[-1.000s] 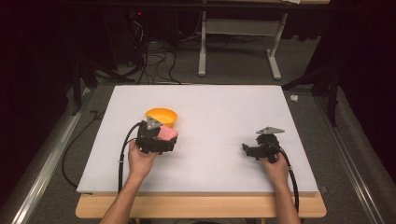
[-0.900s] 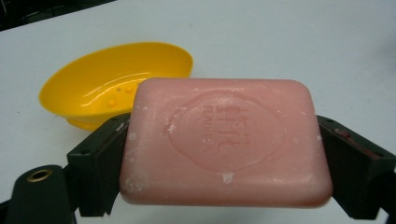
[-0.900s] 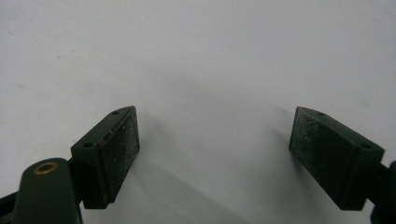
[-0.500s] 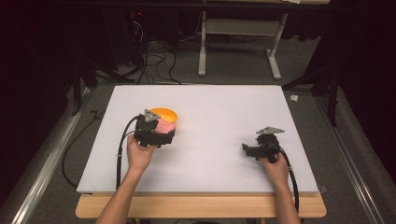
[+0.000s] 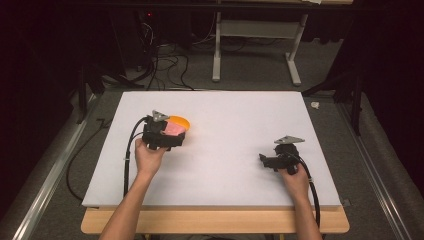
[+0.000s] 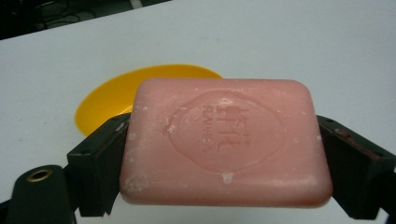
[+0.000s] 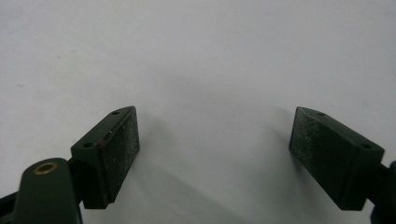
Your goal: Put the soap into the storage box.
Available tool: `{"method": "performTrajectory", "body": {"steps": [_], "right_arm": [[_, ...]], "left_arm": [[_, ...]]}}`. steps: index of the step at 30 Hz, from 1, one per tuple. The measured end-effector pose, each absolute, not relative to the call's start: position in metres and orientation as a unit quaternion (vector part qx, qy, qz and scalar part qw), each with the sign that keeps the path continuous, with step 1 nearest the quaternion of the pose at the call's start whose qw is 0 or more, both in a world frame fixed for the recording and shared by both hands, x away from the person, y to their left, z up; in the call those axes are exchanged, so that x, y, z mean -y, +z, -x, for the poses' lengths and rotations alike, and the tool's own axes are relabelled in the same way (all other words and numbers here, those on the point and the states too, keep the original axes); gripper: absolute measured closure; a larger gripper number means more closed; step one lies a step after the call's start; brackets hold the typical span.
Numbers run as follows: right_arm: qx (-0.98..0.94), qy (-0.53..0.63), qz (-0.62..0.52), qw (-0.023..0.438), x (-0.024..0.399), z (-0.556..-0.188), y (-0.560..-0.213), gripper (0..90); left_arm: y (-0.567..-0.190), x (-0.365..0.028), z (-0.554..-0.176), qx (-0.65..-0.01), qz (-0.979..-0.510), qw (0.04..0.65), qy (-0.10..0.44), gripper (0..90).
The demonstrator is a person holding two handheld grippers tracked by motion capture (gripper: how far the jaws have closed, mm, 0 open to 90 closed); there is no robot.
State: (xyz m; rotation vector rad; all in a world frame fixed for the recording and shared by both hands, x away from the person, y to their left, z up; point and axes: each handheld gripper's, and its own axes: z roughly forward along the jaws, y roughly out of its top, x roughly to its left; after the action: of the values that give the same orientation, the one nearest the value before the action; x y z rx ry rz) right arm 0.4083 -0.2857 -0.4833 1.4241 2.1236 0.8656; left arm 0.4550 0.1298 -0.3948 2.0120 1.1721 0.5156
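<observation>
White surface (image 5: 225,125): rectangular board, bare across most of its area. Left gripper (image 5: 172,135): held at about 10 o'clock from board centre, jaws clenched on the two ends of a pink soap bar (image 6: 224,140). Right gripper (image 5: 265,160): at about 4 o'clock, jaws released wide, nothing between them. Orange dish (image 6: 116,93): on the surface just beyond the soap, partly hidden by it.

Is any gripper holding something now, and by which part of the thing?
The left gripper holds a pink soap bar by its two short ends, above a yellow dish. The right gripper is open and holds nothing.
</observation>
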Motion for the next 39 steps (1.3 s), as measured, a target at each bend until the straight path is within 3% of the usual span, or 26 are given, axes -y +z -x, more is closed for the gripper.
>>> {"method": "performTrajectory", "body": {"steps": [39], "right_arm": [[-0.767, 0.313, -0.515, 0.219, 0.286, -0.408, -0.483, 16.5]], "left_arm": [[-0.406, -0.128, -0.512, -0.515, -0.762, 0.335, 0.204, 13.8]]}}
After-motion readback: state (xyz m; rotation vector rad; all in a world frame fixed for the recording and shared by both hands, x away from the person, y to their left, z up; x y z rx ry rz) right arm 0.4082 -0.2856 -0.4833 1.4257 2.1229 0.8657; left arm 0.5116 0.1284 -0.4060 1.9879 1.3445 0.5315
